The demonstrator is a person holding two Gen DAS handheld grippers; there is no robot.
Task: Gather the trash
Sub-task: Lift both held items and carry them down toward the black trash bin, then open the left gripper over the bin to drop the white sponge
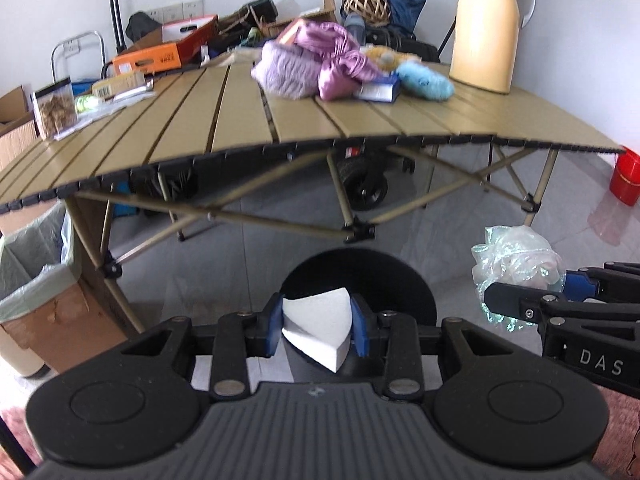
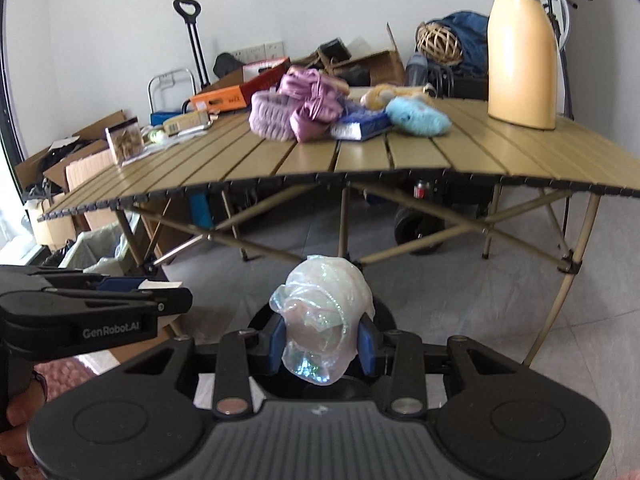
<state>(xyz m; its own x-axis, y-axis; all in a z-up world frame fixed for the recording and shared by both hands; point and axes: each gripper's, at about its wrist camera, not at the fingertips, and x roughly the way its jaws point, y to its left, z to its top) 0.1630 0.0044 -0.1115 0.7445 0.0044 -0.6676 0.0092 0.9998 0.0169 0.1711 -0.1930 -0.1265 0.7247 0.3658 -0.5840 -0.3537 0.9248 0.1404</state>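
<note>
Holding both loads off the floor: left hand-held gripper (image 1: pixel 318 332) pinches a white wedge (image 1: pixel 316 330), right hand-held gripper (image 2: pixel 322 340) squeezes a plastic wad (image 2: pixel 324 320). Slippery film could slide out before reaching the bin (image 1: pixel 36 280).

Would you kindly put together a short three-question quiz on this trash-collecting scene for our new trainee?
1. True or false: the left gripper is shut on a white foam wedge.
2. What does the right gripper hold? A) crumpled plastic wrap B) a blue box C) nothing
3. Fill in: the yellow jug stands on the ____.

Key: 1 true; 2 A; 3 table.
</note>
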